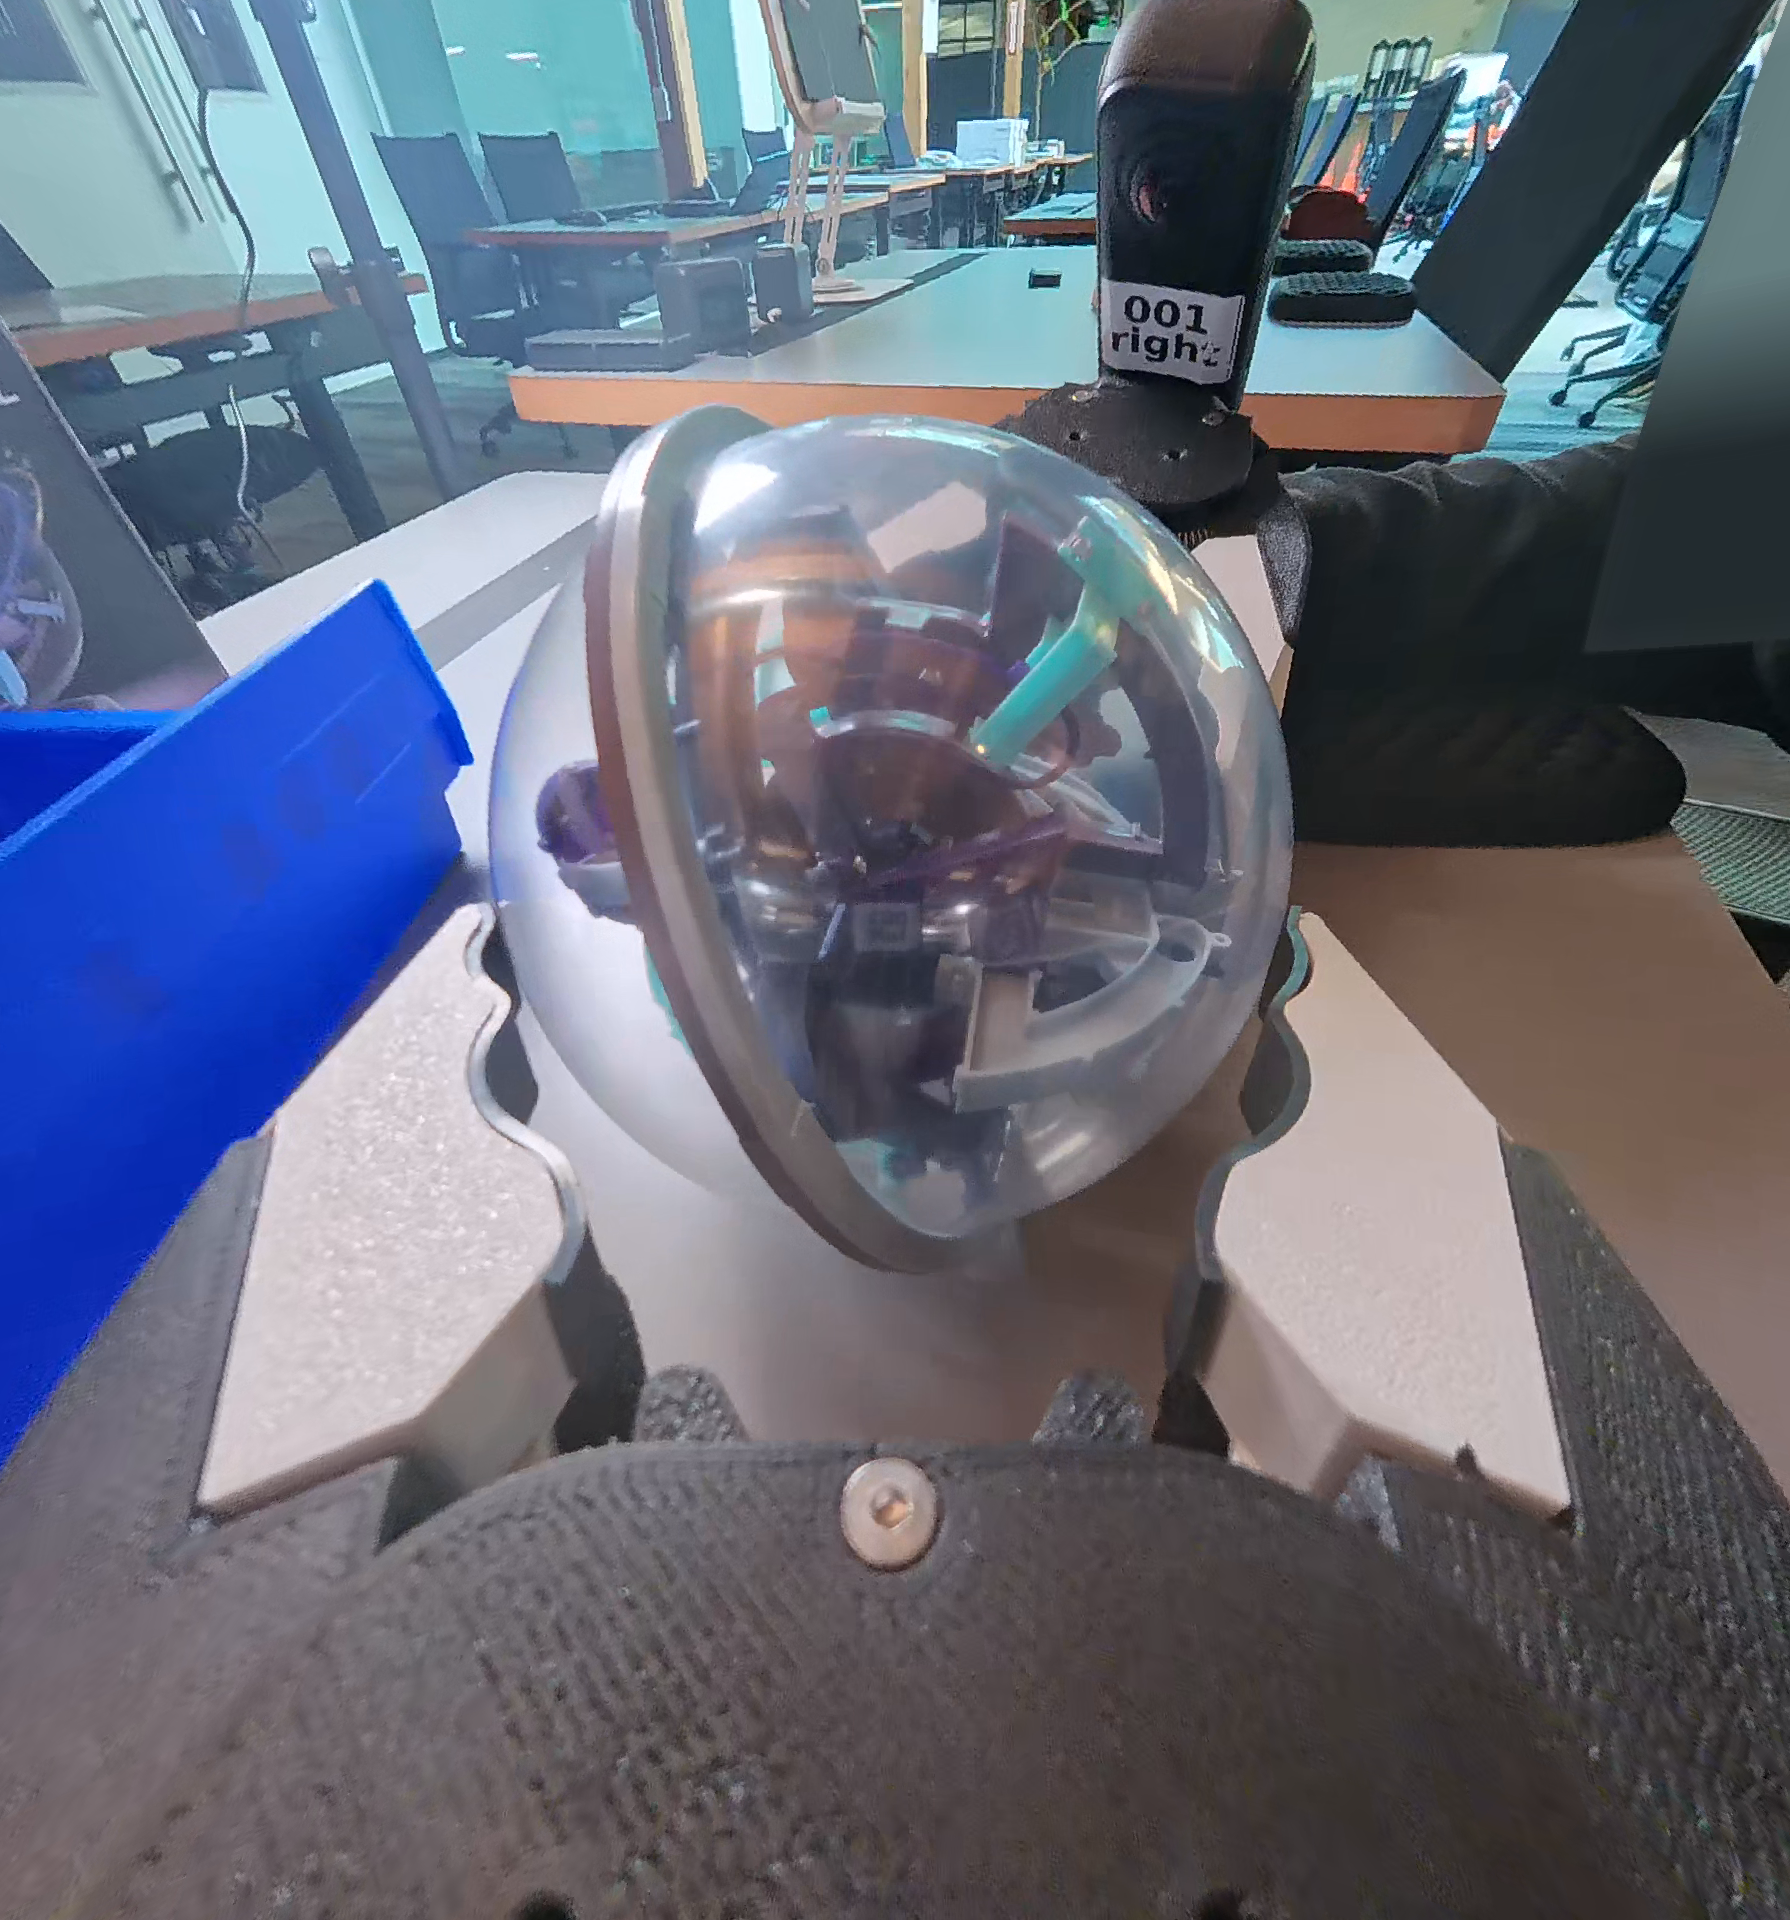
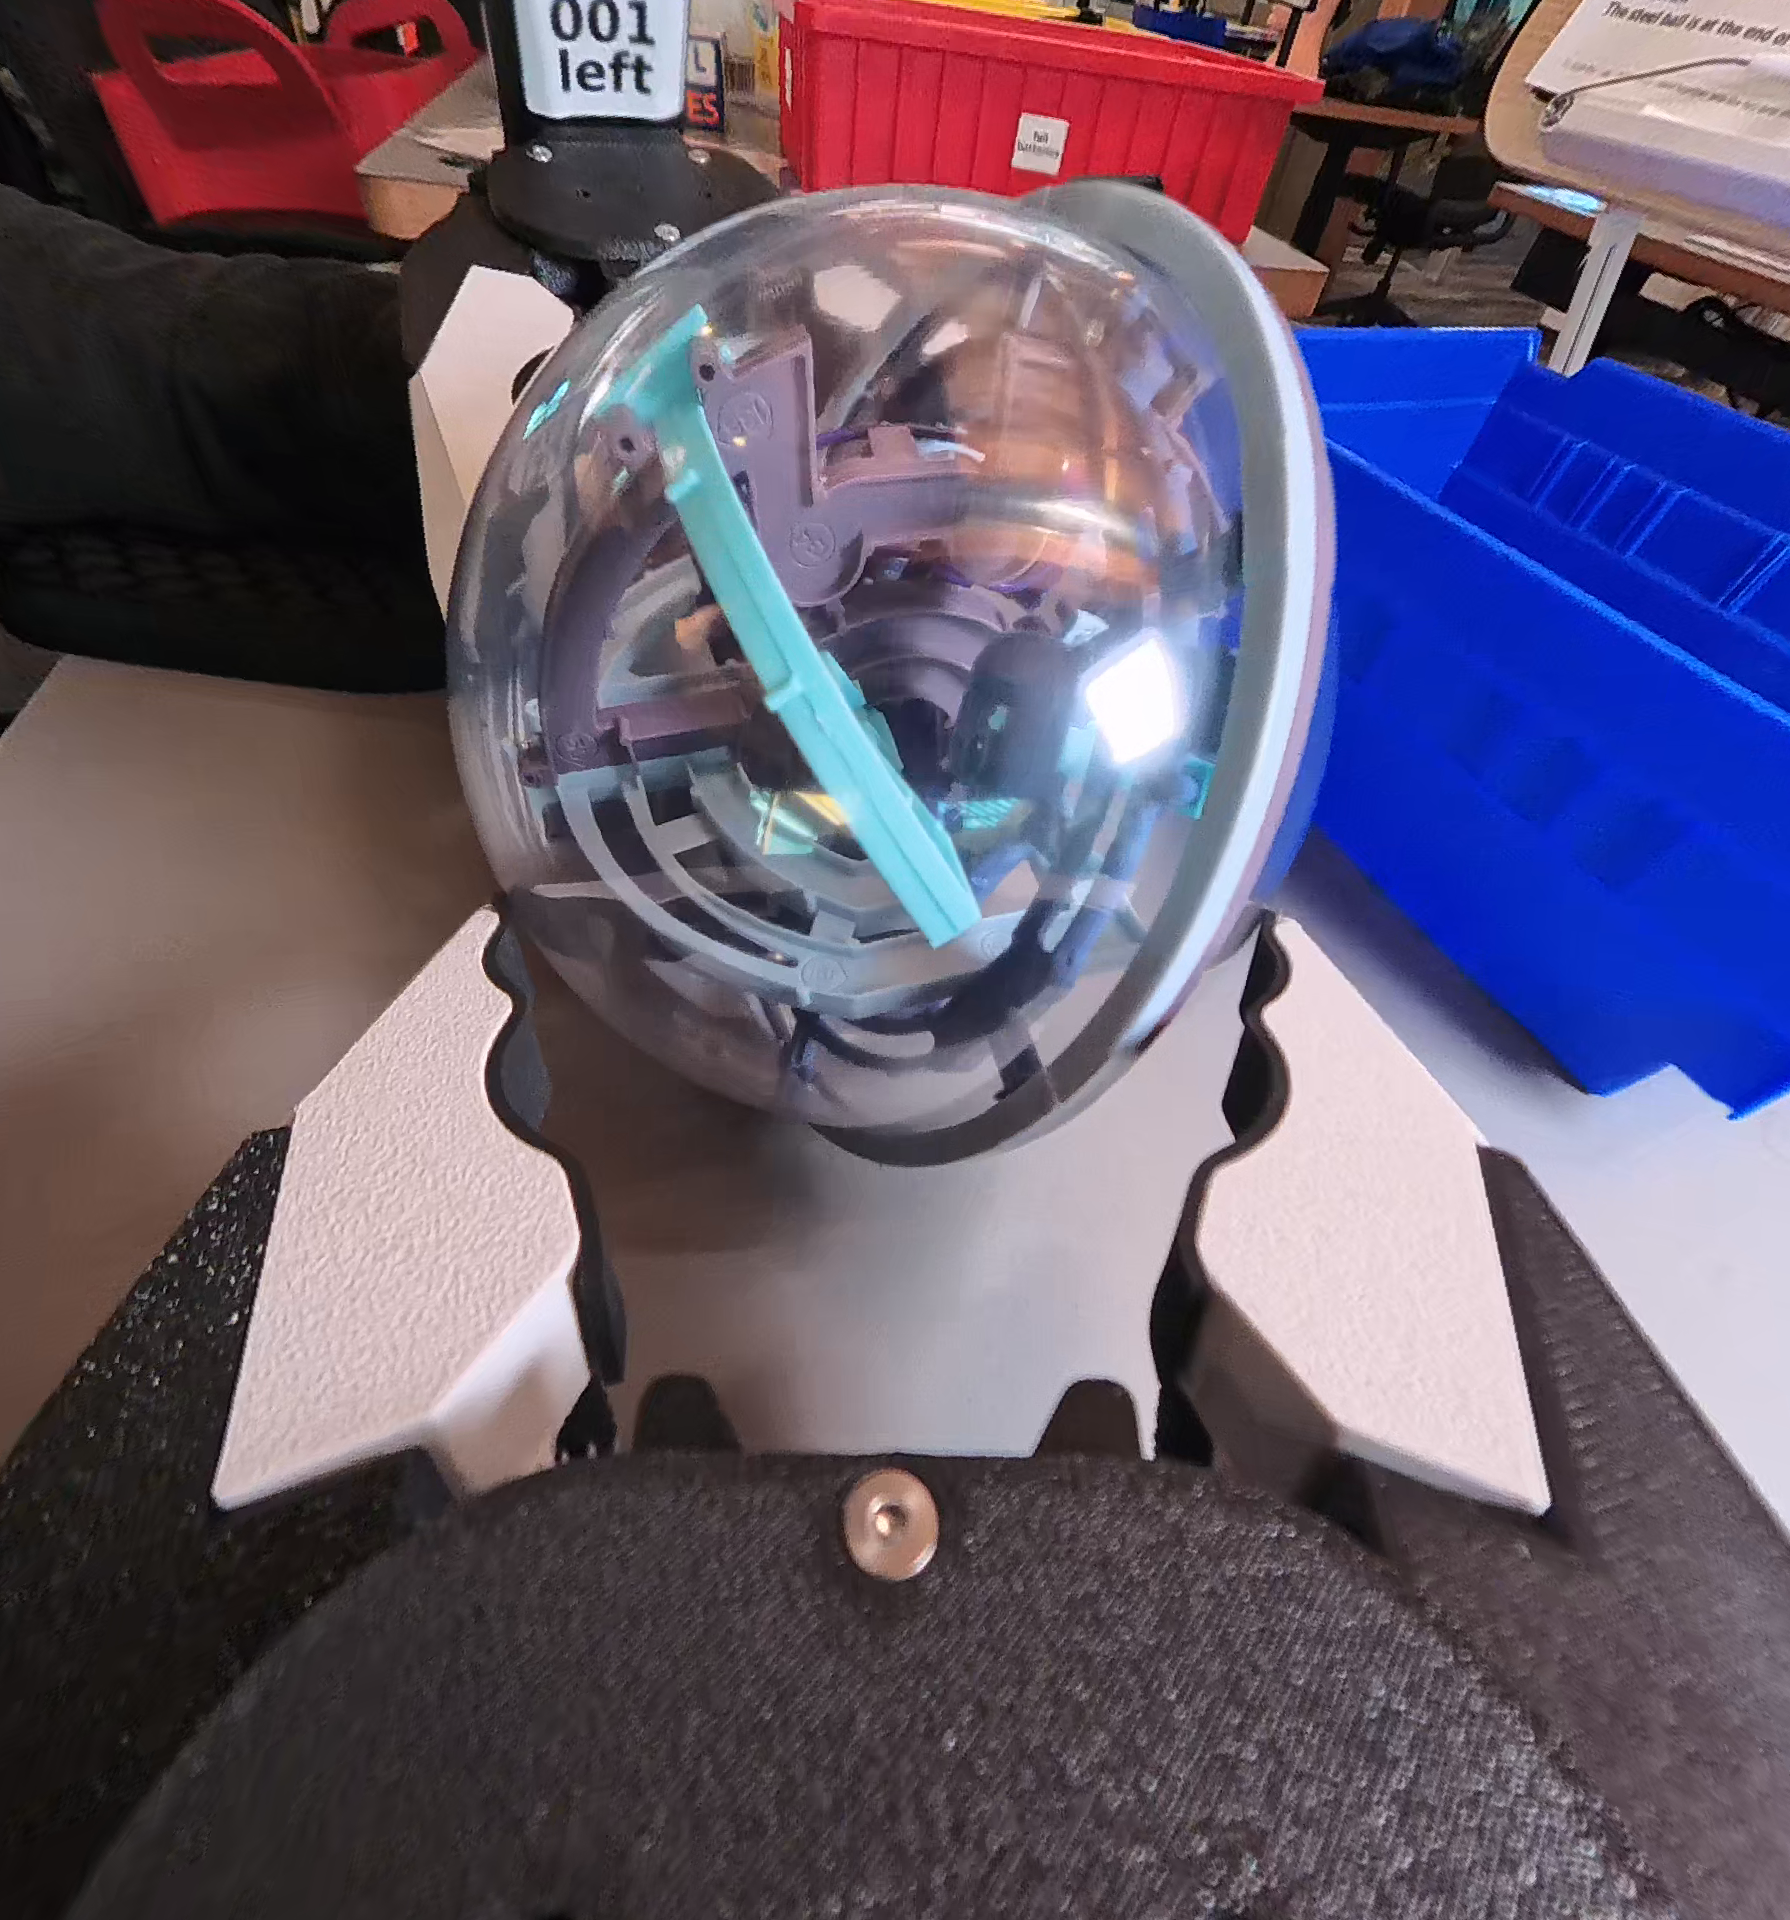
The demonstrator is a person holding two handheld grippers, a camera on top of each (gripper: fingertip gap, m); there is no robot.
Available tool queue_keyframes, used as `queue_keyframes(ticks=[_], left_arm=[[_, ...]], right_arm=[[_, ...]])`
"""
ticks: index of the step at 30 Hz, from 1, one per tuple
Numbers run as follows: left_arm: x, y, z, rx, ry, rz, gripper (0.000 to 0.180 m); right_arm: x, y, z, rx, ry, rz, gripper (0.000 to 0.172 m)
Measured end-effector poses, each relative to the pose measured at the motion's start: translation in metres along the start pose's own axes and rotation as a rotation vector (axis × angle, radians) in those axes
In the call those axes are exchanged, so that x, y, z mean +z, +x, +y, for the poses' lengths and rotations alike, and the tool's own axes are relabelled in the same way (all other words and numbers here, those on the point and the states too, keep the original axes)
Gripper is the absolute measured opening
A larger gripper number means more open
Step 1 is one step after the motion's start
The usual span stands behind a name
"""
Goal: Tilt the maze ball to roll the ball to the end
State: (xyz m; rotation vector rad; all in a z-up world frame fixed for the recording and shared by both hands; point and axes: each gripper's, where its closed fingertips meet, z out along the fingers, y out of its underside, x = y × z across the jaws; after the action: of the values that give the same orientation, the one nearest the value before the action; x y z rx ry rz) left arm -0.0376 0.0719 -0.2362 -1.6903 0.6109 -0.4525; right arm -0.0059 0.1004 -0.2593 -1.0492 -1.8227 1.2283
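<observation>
While both grippers clamp the maze ball (image 1: pixel 891 831) from opposite sides, left gripper (image 1: pixel 891 935) and right gripper (image 2: pixel 891 935) pads pressing | step: mid-tilt, rim slanted | next: slow coordinated roll, inner ball unseen.

Looking along each pair of tongs from opposite sides, close on the shared maze ball (image 1: pixel 891 831) (each camera facing the other).

Open office, long desks (image 1: pixel 974 343), black chairs (image 1: pixel 434 208), glass partitions (image 1: pixel 538 94)
</observation>
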Motion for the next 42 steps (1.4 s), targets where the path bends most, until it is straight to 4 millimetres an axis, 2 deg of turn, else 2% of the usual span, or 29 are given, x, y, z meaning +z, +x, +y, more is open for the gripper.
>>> queue_keyframes(ticks=[9, 20, 25, 28, 34, 42], left_arm=[[0.003, -0.001, -0.002, -0.005, 0.01, -0.01, 0.138], [0.006, -0.001, 0.006, 0.004, -0.04, -0.011, 0.145], [0.0, 0.0, 0.01, 0.021, -0.066, -0.002, 0.138], [-0.009, 0.006, 0.009, 0.022, -0.083, 0.042, 0.13], [-0.03, 0.008, 0.005, -0.024, -0.045, 0.099, 0.1], [-0.041, 0.003, 0.005, -0.074, -0.02, 0.144, 0.07]], right_arm=[[-0.001, 0.002, 0.005, 0.019, -0.011, -0.011, 0.131], [-0.001, 0.002, 0.006, 0.042, -0.009, -0.01, 0.13], [-0.004, -0.001, 0.005, 0.03, -0.039, -0.004, 0.128], [-0.011, -0.007, 0.006, 0.022, -0.06, 0.003, 0.121], [-0.025, -0.012, 0.012, 0.01, -0.05, 0.02, 0.104], [-0.034, -0.009, 0.018, 0.032, -0.029, -0.009, 0.082]])
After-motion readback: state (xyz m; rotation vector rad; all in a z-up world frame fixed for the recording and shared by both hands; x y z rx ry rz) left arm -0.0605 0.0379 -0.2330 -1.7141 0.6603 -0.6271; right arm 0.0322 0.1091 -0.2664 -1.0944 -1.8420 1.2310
